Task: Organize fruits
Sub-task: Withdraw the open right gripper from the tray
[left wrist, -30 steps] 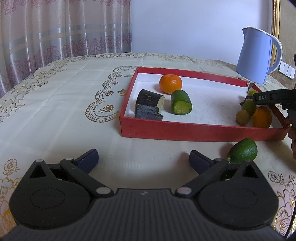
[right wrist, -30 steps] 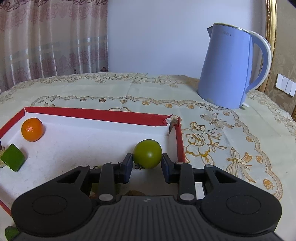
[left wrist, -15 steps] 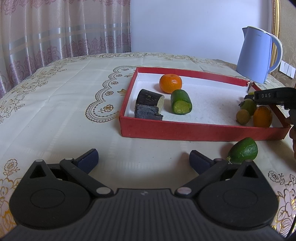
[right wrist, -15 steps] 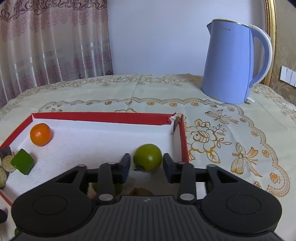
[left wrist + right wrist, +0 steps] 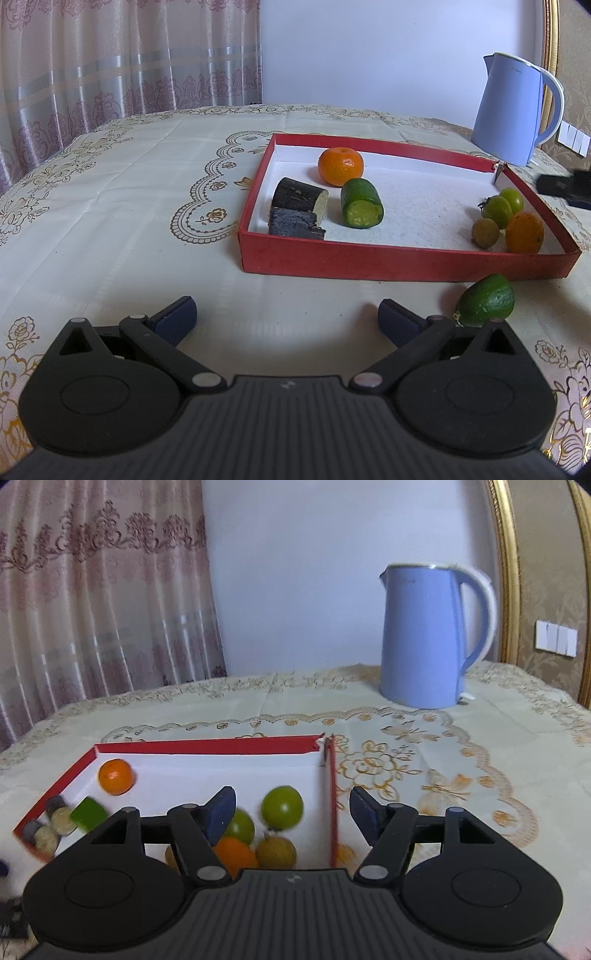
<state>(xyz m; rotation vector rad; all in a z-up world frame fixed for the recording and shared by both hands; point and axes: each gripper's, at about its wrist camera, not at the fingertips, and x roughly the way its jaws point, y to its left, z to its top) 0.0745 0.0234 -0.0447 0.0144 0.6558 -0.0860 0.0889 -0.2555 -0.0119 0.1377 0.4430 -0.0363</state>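
The right gripper (image 5: 291,812) has its fingers apart and opening, nothing clamped; the green fruit (image 5: 282,806) lies in the red box (image 5: 207,746) just past and between them. It might roll into the neighbouring fruits or get clipped as the fingers leave. The left gripper (image 5: 286,317) is wide open and empty; the lime (image 5: 485,301) sits outside its right finger and could be nudged away

The right claw (image 5: 291,814) is opening with nothing gripped above the red tray (image 5: 207,746), where a green fruit (image 5: 282,806) sits beside another green, an orange and a brown one.
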